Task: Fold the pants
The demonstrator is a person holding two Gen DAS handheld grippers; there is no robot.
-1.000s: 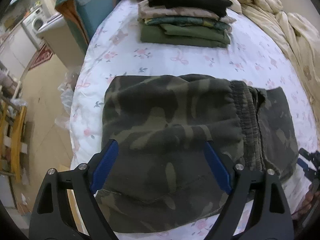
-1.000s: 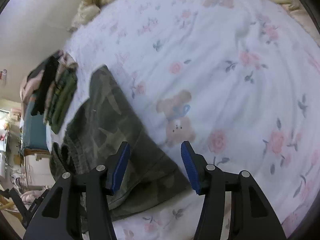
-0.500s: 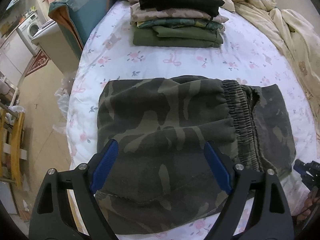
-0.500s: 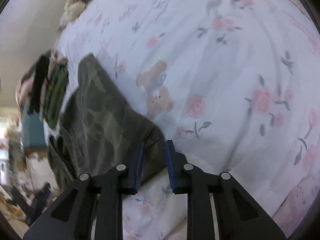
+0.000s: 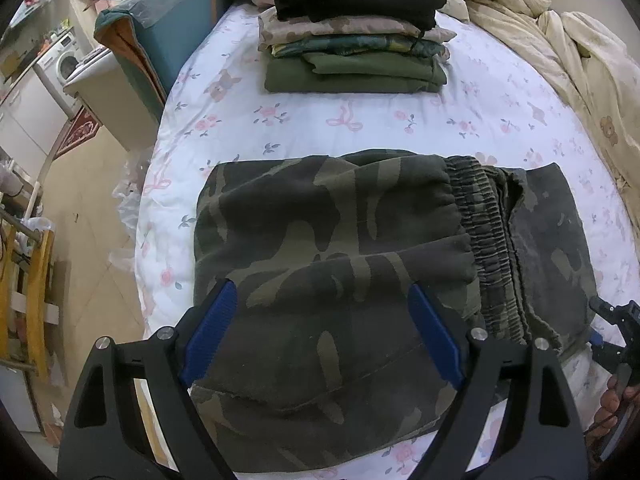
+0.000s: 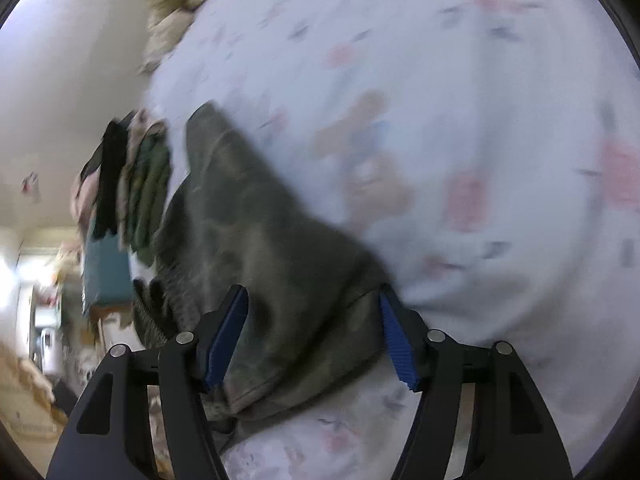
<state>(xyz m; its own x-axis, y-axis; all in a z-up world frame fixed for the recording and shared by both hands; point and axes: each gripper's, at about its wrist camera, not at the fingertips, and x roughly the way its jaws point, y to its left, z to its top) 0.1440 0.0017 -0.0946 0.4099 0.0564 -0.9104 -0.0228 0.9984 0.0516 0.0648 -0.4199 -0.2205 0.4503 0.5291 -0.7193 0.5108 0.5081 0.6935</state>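
Observation:
Camouflage pants (image 5: pixel 340 220) lie folded on the floral bed sheet (image 5: pixel 360 120), the elastic waistband toward the right. My left gripper (image 5: pixel 324 336) hovers over their near half, jaws wide open and pressing nothing. In the blurred right wrist view, my right gripper (image 6: pixel 316 336) has its jaws opening. The near right corner of the pants (image 6: pixel 260 240) lies between the blue pads, which stand clear of the cloth. The right gripper (image 5: pixel 616 328) also shows at the right edge of the left wrist view, with a person's hand (image 5: pixel 612 404) below it.
A stack of folded clothes (image 5: pixel 352 52) sits at the far end of the bed. A cream duvet (image 5: pixel 580 52) is bunched along the right. A teal cushion (image 5: pixel 172 28), a washing machine (image 5: pixel 64 60) and a wooden frame (image 5: pixel 32 292) stand off the bed's left edge.
The right gripper narrowed its jaws around the pants' corner, then spread them wide, sinking closer to the cloth. The left gripper stayed over the pants, still open.

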